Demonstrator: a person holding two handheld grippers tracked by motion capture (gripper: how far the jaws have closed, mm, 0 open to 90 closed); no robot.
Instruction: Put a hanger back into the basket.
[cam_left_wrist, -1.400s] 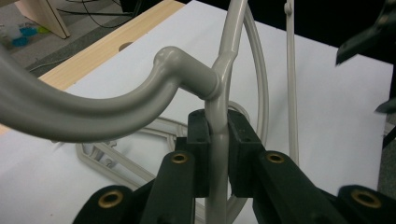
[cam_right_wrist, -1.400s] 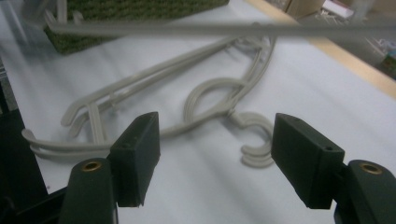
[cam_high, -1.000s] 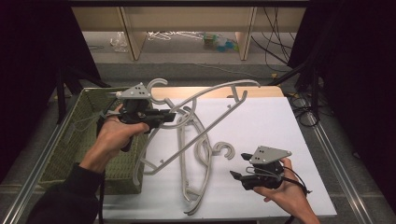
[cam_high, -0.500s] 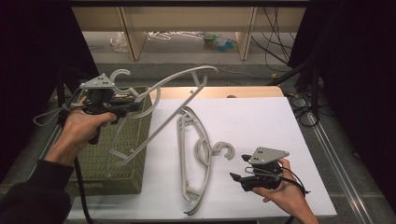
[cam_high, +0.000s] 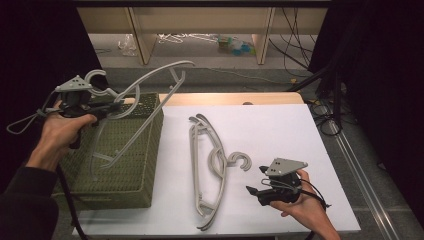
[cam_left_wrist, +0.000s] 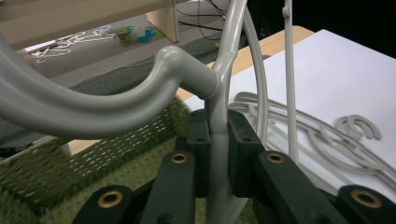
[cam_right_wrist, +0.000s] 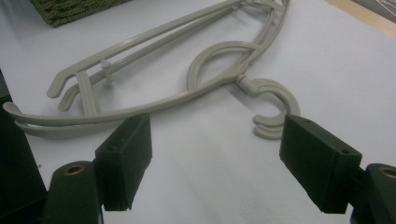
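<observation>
We hold one hanger over the basket.
Our left gripper (cam_high: 116, 105) clamps a grey hanger (cam_high: 150, 80) above the green basket (cam_high: 142, 165); our right gripper (cam_high: 254, 191) hovers wide open.

We find no text, label, brand, number or sign that we can read in any view.

One raised grey hanger (cam_high: 150, 82), two stacked hangers (cam_high: 210, 170) (overlapping on the sheet), one green basket (cam_high: 135, 175), two claws.
</observation>
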